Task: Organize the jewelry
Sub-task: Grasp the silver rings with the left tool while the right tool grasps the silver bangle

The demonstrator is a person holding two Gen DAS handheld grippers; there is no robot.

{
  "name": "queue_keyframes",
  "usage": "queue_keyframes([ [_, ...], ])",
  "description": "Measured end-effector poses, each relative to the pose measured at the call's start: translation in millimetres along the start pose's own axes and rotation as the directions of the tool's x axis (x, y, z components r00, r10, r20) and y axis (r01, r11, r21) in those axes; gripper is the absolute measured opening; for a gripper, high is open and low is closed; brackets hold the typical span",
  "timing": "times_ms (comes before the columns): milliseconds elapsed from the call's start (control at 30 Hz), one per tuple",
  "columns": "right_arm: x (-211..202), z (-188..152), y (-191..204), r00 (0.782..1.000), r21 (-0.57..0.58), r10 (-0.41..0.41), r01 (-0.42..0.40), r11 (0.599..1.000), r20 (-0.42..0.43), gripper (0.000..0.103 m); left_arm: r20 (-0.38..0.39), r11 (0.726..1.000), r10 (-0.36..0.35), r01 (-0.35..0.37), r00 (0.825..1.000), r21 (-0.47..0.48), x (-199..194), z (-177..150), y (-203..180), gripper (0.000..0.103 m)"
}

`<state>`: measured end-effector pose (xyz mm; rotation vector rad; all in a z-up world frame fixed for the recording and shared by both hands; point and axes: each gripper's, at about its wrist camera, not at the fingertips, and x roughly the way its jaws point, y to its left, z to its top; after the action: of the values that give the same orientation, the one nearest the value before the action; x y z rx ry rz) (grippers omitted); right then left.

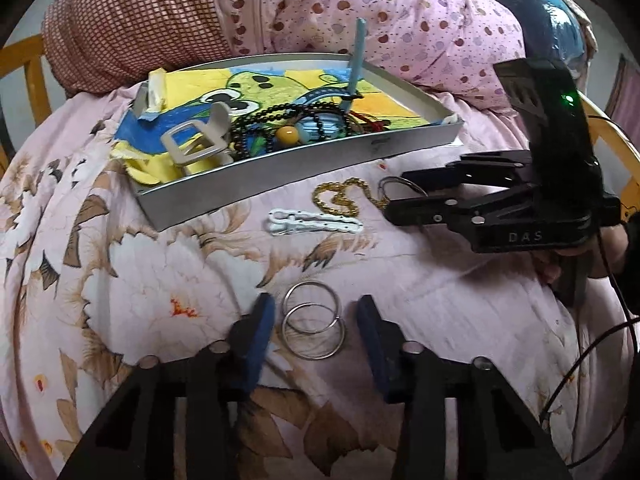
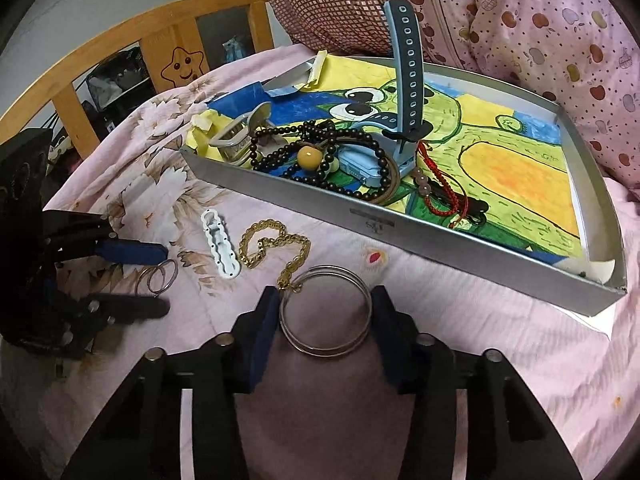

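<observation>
My left gripper is open low over the floral bedspread, with two small silver rings lying loose between its blue pads. In the right wrist view, my right gripper has its pads touching both sides of a pair of larger silver bangles. A gold chain and a white hair clip lie on the bedspread in front of a grey tray. Inside the tray are dark beads, a blue watch, a red cord and a beige claw clip.
A checked pillow and a pink dotted quilt rise behind the tray. A wooden bed rail runs along the far left. A black cable trails from the right gripper, which a hand holds.
</observation>
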<state>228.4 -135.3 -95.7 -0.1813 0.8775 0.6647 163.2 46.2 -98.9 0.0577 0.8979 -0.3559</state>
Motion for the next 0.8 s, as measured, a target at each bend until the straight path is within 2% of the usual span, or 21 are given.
queue_keyframes([
  [67, -1.1, -1.2, 1.6, 1.0, 0.002, -0.004, 0.004, 1.0, 0.002, 0.041, -0.002, 1.0, 0.012, -0.012, 1.0, -0.002, -0.3, -0.6, 0.7, 0.029],
  [333, -9.9, -14.6, 20.5, 1.0, -0.026, -0.008, 0.008, 1.0, -0.003, 0.04, 0.001, 1.0, -0.005, 0.005, 1.0, -0.002, -6.9, -4.8, -4.8, 0.029],
  [800, -50.9, -41.2, 26.3, 0.999, 0.028, -0.008, 0.007, 1.0, 0.038, 0.04, 0.029, 0.998, -0.059, 0.059, 0.998, -0.007, -35.2, -15.2, -31.2, 0.029],
])
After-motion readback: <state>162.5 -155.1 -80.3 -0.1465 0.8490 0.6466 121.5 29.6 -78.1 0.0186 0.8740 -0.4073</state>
